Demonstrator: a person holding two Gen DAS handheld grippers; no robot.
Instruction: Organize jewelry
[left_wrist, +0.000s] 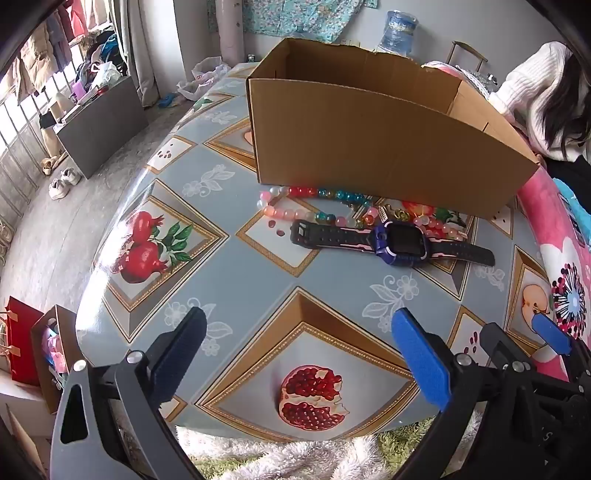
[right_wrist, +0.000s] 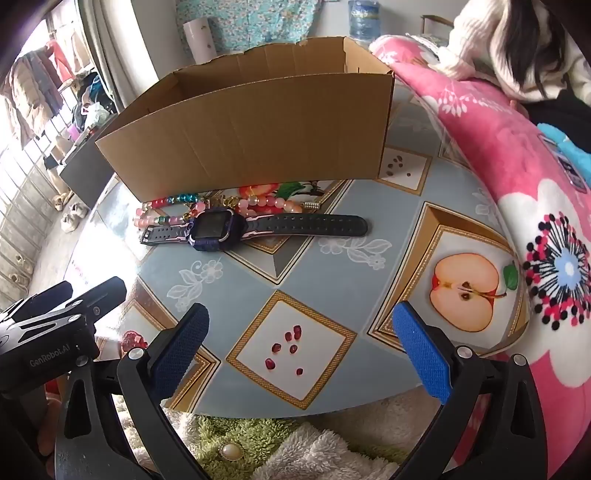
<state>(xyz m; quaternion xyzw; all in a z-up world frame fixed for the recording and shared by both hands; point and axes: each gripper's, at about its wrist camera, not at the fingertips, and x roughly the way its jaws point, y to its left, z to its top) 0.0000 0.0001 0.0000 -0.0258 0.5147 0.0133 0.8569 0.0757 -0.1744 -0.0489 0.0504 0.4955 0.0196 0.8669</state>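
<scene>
Left gripper (left_wrist: 297, 349) sat at the bottom of its view, jaws wide apart and empty; right gripper (right_wrist: 299, 343) likewise gaped with nothing held; beads (left_wrist: 295, 205) lay centre-frame against the box (left_wrist: 369, 140), the watch (left_wrist: 400, 242) just in front, touching them; best, I judged, to pinch the watch by its strap, lift clear of the beads, then drop it over the box wall.

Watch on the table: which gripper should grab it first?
Left, marginally. The watch lies almost straight ahead of the open left gripper; from the open right gripper it sits off to the left.
</scene>
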